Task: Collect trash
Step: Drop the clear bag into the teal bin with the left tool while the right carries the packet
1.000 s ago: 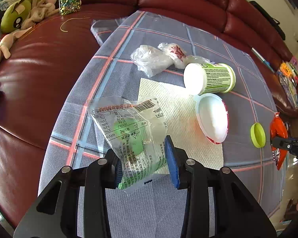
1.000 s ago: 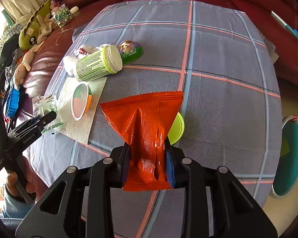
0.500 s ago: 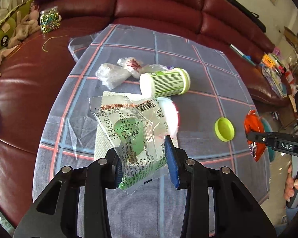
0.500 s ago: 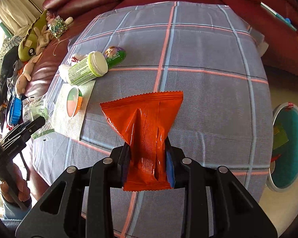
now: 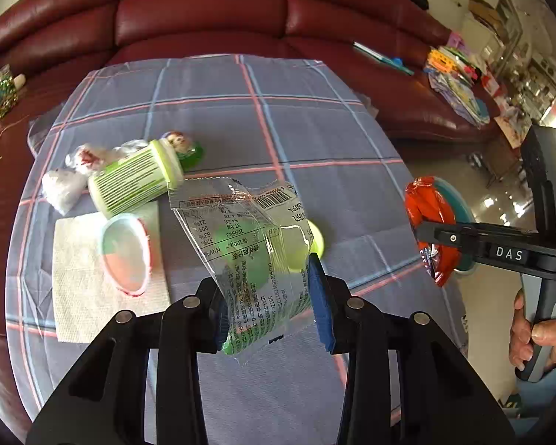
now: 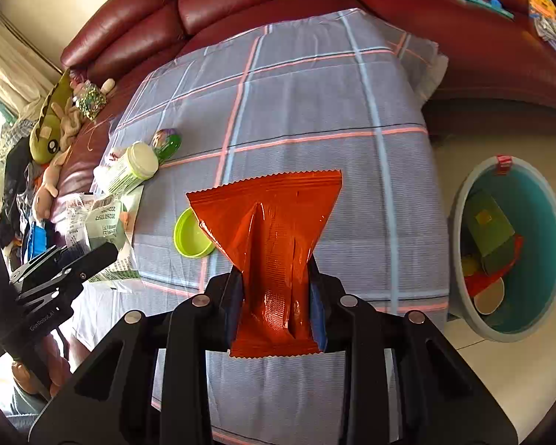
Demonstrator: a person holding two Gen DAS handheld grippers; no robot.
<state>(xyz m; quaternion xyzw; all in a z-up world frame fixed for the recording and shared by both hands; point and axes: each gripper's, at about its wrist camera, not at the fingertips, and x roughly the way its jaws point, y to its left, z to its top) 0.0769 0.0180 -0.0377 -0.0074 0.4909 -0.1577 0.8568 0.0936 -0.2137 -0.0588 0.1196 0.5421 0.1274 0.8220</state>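
My left gripper (image 5: 268, 307) is shut on a clear plastic wrapper (image 5: 248, 244) with green print, held above the checked tablecloth (image 5: 315, 141). My right gripper (image 6: 276, 307) is shut on an orange foil wrapper (image 6: 274, 230); that same orange wrapper (image 5: 430, 215) shows at the right of the left wrist view. A teal trash bin (image 6: 537, 222) with rubbish inside stands on the floor to the right of the table. On the cloth lie a green-labelled tub (image 5: 133, 181) on its side, a lime lid (image 6: 191, 235), a pink-rimmed cup (image 5: 124, 252) on a paper napkin (image 5: 78, 282), and crumpled plastic (image 5: 63, 185).
A dark red leather sofa (image 5: 204, 11) wraps around the table's far side. Soft toys (image 6: 52, 126) and a glitter jar (image 6: 90, 98) lie on its left seat, papers (image 5: 459, 85) on its right. A hand (image 5: 537, 337) grips the right tool's handle.
Both grippers have swung to the right with their wrappers still held. The bin has come further into the right wrist view, and the tub and napkin have slid left in the left wrist view.
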